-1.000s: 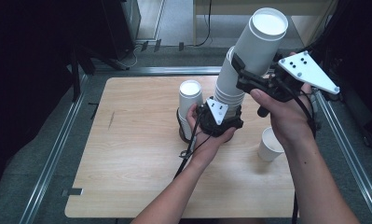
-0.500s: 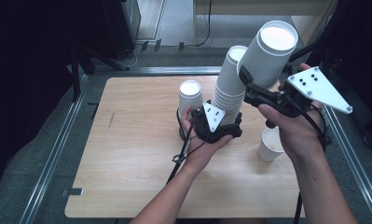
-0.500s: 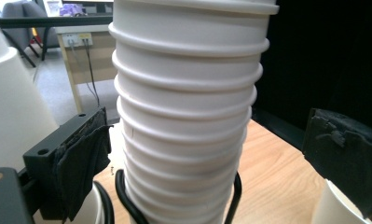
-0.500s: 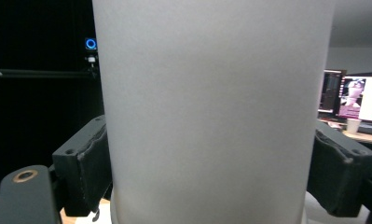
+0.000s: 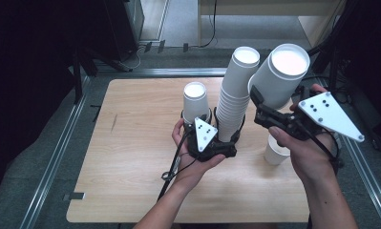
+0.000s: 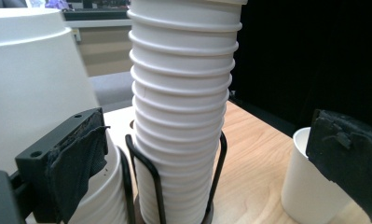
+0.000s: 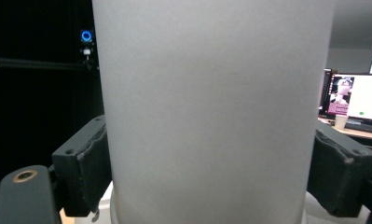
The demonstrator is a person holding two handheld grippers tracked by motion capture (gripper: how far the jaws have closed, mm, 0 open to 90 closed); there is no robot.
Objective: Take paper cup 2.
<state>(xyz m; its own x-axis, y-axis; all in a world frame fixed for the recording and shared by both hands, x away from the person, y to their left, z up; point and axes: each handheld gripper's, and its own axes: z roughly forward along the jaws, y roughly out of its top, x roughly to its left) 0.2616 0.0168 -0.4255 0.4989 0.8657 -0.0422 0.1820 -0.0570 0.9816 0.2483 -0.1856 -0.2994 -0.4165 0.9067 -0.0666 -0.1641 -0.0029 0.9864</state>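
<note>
A tall stack of white paper cups [image 5: 234, 98] [image 6: 181, 107] stands in a black wire holder [image 6: 216, 172] mid-table. My left gripper [image 5: 223, 135] [image 6: 211, 149] sits low at the holder's base, open, one jaw on each side of the stack and neither touching it. A second, shorter cup stack [image 5: 196, 101] [image 6: 30, 88] stands just left of it. My right gripper [image 5: 276, 98] [image 7: 214, 172] is raised to the right of the stack top, shut on a single white paper cup [image 5: 284, 71] [image 7: 211, 102], tilted mouth-up.
A lone white cup [image 5: 275, 152] [image 6: 309, 182] stands on the wooden table [image 5: 131, 157] under my right hand. Metal rails [image 5: 54, 157] border the table left and right. The table's left half and front strip are bare wood.
My right gripper has pulled the top cup off the tall stack and carried it right and lower. The left gripper has stayed at the holder's base.
</note>
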